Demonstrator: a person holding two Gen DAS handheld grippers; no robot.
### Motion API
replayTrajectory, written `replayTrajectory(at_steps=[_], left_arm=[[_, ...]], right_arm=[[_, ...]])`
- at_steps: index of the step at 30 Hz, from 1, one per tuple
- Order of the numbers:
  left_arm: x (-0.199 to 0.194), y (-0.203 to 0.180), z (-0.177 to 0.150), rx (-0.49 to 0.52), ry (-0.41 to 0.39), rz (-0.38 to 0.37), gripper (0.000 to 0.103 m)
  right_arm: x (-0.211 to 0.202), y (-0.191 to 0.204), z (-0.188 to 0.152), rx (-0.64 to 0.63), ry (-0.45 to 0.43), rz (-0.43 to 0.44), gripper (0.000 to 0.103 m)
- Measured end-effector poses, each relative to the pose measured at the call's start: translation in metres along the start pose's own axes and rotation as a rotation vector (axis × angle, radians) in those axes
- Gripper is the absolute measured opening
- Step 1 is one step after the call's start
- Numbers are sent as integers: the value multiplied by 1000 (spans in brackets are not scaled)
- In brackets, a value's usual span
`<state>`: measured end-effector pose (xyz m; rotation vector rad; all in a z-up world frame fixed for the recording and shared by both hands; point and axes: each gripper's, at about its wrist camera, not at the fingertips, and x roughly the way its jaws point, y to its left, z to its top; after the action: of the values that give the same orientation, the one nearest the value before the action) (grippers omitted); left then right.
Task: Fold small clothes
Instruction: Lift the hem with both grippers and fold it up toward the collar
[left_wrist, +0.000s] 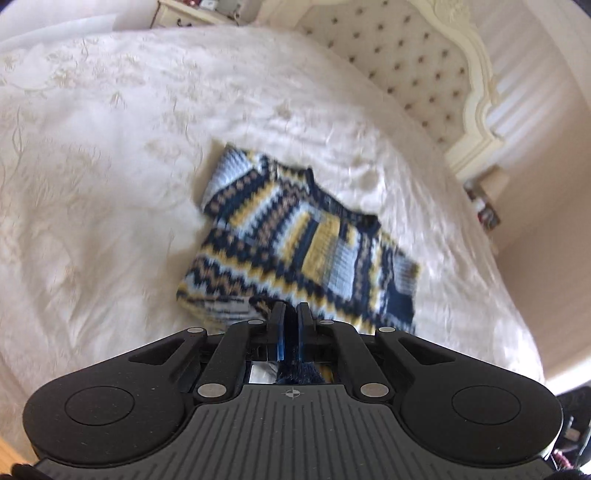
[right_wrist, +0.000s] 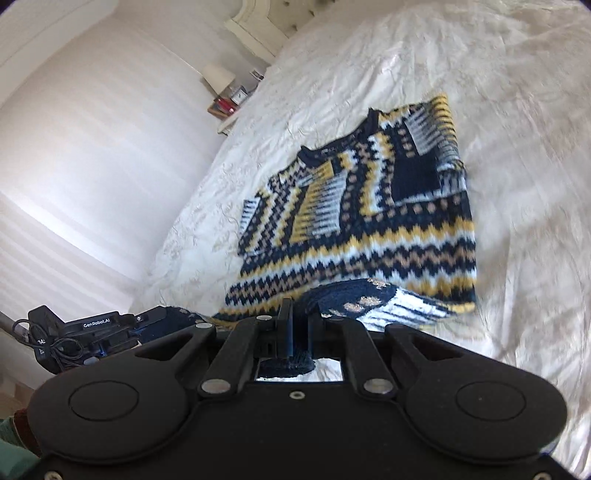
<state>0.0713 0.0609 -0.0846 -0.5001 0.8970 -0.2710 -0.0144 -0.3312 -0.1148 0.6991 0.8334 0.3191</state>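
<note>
Bedroom: a patterned sweater (left_wrist: 295, 236) is lying flat on a white bed (left_wrist: 110, 184), collar toward the headboard (left_wrist: 399, 59), sleeves already tucked in. The L gripper (left_wrist: 291, 314) is pinching the near hem, jaws nearly shut on dark knit; the R gripper (right_wrist: 300, 314) is clamping the same hem further along, the edge curling up off the bed. The garment's long axis is running straight away from both claws, so the fold likely needs carrying fwd toward the collar, both hands about equally near.
</note>
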Motion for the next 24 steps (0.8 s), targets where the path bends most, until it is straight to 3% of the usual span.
replayTrajectory(at_steps=[5,12,20,23,24], left_arm=[[15,-12,29,-15,-70,21,5],[43,-15,65,-11,-95,10,1],[88,-6,116,73,-43,-25,2],[109,-1,121,164,22,-5,18],[117,2,121,192,56,-6,30]], right_arm=[[17,-1,42,-29,-22,27,14],[40,-13,79,28,-68,25,14],[78,-17,100,96,-101,-80,14],[91,-20,103,114,-93,-121,14],[94,-21,104,116,-88,-133,14]])
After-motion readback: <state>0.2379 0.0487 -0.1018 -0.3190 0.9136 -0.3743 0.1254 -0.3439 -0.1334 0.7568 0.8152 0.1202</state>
